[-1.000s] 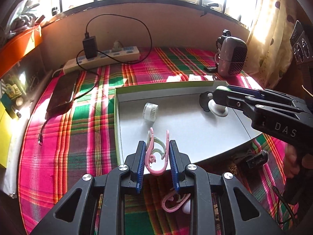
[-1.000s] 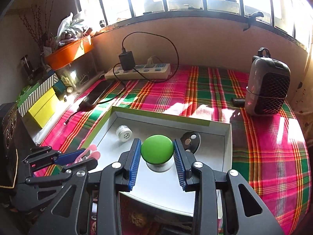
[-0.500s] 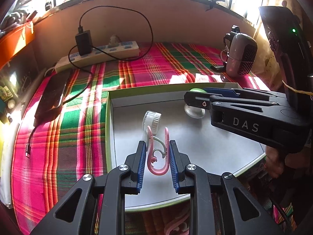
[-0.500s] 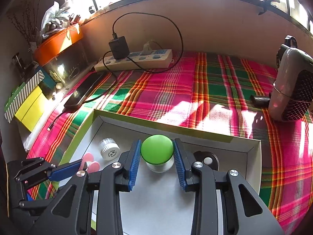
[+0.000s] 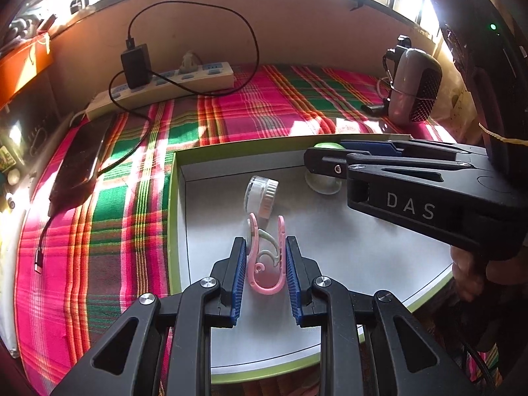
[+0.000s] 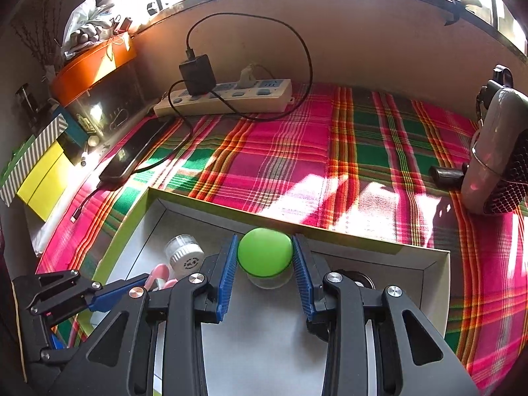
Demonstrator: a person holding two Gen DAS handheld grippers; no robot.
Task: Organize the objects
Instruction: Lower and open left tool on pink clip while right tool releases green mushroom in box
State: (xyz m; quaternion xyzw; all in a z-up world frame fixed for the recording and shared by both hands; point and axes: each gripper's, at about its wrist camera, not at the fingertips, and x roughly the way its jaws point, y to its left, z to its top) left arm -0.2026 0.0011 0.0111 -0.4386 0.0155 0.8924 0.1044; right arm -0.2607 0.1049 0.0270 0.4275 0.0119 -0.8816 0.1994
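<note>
**Left wrist view: two things going into the tray**

Left wrist view shows my left gripper (image 5: 266, 265) squeezing the pink hook (image 5: 266, 257), low over the gray floor of the green-edged tray (image 5: 174, 217). My right gripper (image 6: 265, 265) is clamped on the green-lid jar (image 6: 265, 256), close to the tray's far wall. A small white-capped jar (image 5: 260, 196) lies on its side in the tray, just past the hook.

I think the job now is to set both things down. I should lower each one until it touches the tray floor, then let go slowly. I must keep the hook from bumping the little jar.

Since a moment ago, both grippers have moved deeper into the tray. The green-lid jar went from mid-tray to near the far wall.
</note>
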